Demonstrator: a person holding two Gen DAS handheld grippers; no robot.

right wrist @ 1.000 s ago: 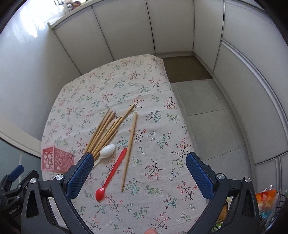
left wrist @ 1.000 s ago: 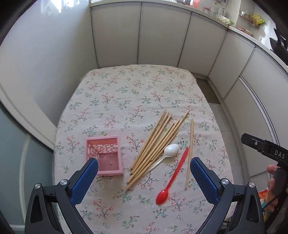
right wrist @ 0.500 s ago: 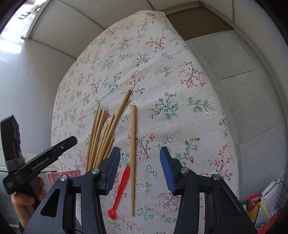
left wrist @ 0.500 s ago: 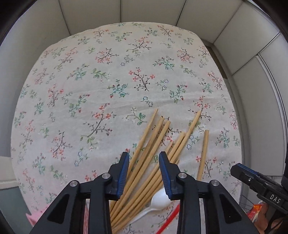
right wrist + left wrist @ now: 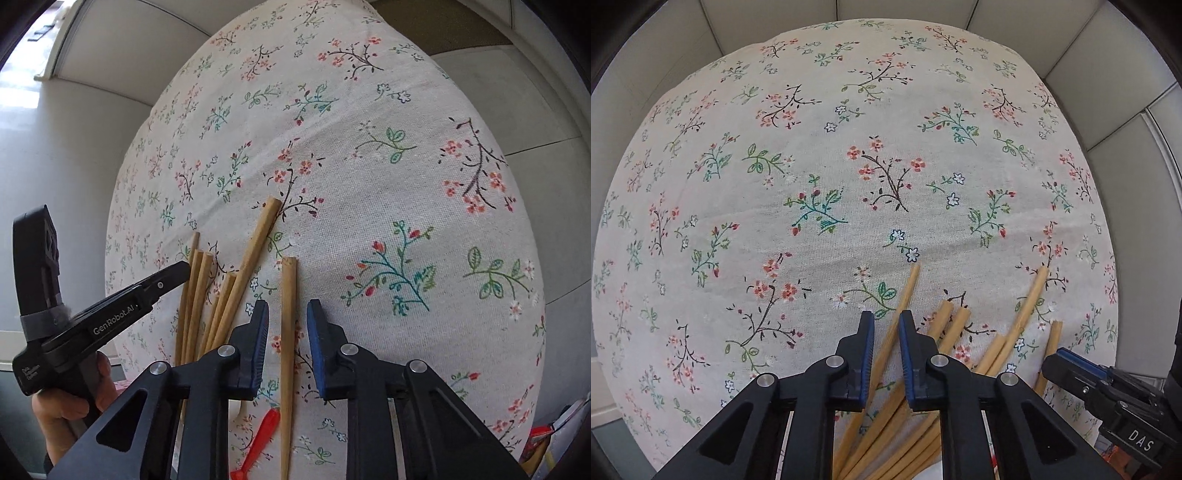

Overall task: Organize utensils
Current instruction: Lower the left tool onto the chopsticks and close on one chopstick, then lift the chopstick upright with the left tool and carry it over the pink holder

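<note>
Both grippers are picking up chopsticks off the flowery table (image 5: 746, 206): the left gripper (image 5: 886, 325) and right gripper (image 5: 287, 314) each have jaws spread narrowly around one chopstick (image 5: 287, 295), and must squeeze next.

Your left gripper (image 5: 886, 349) and right gripper (image 5: 287, 341) are matte black plastic, each with blue ribbed pads (image 5: 867, 356) and round silver screws (image 5: 833, 361) at the joints. White lettering reads "DAS" on one and "GenRobot.AI" on the other. Your left hand (image 5: 70, 402) is bare skin, and grey tape wraps that handle.
</note>
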